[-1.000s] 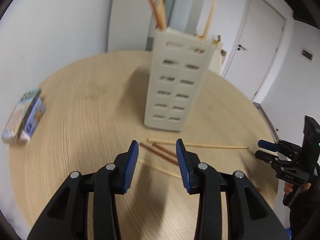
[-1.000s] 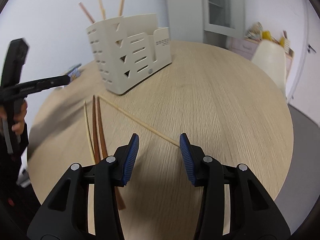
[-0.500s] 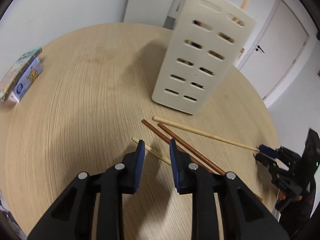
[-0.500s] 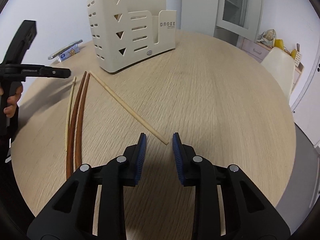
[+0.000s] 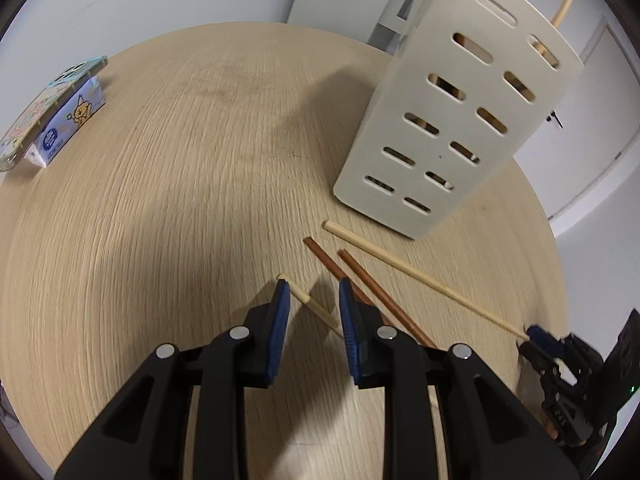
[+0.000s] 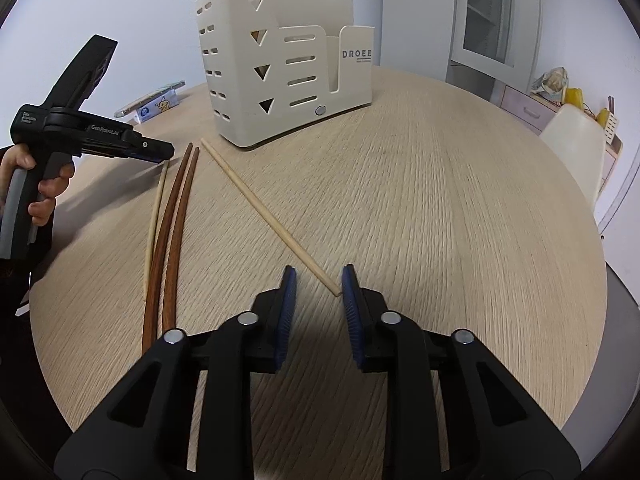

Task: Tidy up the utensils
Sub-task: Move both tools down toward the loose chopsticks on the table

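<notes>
1. lining up two pickups: your left gripper [image 5: 311, 308] straddles the short pale chopstick [image 5: 310, 303], unclenched; your right gripper [image 6: 318, 292], also unclenched, brackets the long pale chopstick [image 6: 264, 212] tip.
2. next, squeeze, lift, carry toward the holder [image 6: 280, 64] at 12 o'clock.
3. since half a second ago, both came lower and nearer the sticks.

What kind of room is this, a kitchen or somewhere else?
Probably an office or lab room set up for practice, not a real kitchen: a round wooden table, plain white walls, a glass-door cabinet and a closed door. The only kitchen items are a utensil holder and loose chopsticks.
</notes>
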{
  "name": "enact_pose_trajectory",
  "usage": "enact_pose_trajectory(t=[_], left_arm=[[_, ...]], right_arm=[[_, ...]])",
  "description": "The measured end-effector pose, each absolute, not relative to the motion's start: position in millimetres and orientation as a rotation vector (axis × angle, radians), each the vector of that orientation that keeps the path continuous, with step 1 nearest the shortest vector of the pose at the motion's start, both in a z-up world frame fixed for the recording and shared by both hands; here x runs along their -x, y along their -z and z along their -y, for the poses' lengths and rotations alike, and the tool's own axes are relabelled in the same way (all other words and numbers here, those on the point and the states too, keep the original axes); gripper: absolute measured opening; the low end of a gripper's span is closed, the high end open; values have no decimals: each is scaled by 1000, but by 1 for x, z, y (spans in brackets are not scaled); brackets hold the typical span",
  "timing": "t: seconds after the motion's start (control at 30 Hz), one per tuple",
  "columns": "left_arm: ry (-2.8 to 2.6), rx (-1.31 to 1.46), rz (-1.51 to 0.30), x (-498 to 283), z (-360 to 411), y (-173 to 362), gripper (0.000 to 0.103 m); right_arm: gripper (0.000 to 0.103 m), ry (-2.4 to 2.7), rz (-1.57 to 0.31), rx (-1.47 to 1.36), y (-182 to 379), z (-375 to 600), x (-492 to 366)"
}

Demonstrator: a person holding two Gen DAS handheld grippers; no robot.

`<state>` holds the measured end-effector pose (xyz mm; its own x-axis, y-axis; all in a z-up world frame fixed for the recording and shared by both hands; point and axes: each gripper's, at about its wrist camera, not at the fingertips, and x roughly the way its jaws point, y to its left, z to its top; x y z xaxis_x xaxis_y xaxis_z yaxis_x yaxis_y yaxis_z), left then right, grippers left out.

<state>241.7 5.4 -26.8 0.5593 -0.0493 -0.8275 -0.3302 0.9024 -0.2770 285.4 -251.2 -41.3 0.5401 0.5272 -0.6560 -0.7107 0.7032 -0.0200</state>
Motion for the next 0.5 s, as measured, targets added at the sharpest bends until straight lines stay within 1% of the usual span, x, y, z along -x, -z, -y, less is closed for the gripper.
enact_pose_trajectory(t=[0.1,0.17,0.2,0.3,0.37,0.5], left_arm=[[-194,420,-962,-242,0,26,25],[-210,414,-963,-242,3,25,24],[-222,408,-961,-241,4,25,22],[-253,383,-951,-240,11,25,14],[-270,370,-945,-240,11,25,11],[-295,365,-931,-239,13,24,10]], right_arm=[[12,-759,-674,271,41,255,-287],[10,-772,-680,248,42,258,-288],[9,-780,-685,233,42,260,-290],[9,-800,-691,217,42,262,-291],[9,-804,-689,226,42,260,-290],[9,-841,-677,279,43,252,-285]])
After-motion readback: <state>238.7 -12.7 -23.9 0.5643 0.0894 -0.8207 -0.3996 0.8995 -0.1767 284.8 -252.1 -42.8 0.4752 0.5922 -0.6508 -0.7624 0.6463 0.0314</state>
